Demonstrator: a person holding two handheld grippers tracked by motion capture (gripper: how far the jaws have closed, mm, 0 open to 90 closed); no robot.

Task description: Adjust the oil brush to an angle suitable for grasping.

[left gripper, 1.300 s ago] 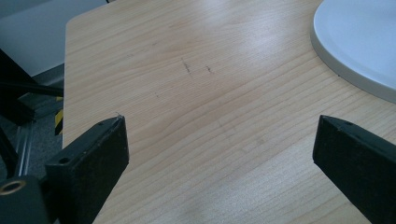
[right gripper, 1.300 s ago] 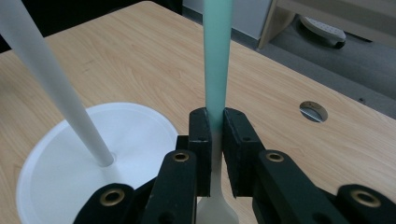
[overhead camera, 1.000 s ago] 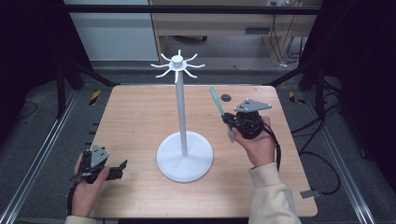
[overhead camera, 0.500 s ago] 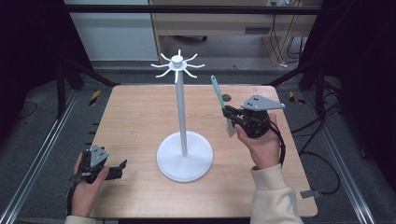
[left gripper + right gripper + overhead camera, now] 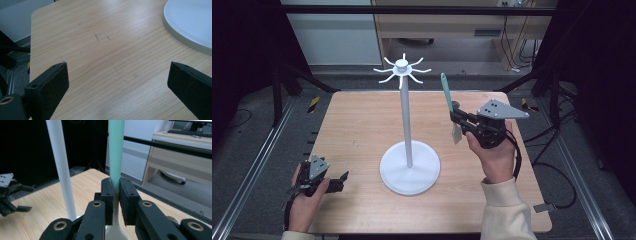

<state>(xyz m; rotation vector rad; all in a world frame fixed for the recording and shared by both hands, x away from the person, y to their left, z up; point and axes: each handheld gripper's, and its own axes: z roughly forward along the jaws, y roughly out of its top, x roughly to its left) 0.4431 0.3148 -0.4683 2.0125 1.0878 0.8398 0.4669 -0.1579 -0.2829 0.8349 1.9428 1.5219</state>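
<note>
A: Gripping what, right tool (image 5: 458,118)?
B: Clamped on spatula (image 5: 448,101), teal handle up, held above surface (image 5: 357,125), right of white stand (image 5: 407,130).
A: Left tool (image 5: 343,178)?
B: Jaws wide, low over surface near stand base.

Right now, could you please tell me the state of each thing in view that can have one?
Left tool: open, empty, low over the table.
Right tool: shut on the spatula, raised off the table.
Spatula: lifted, near upright, green handle up, pale blade down.
Hook stand: upright on its round base, hooks bare.
</note>
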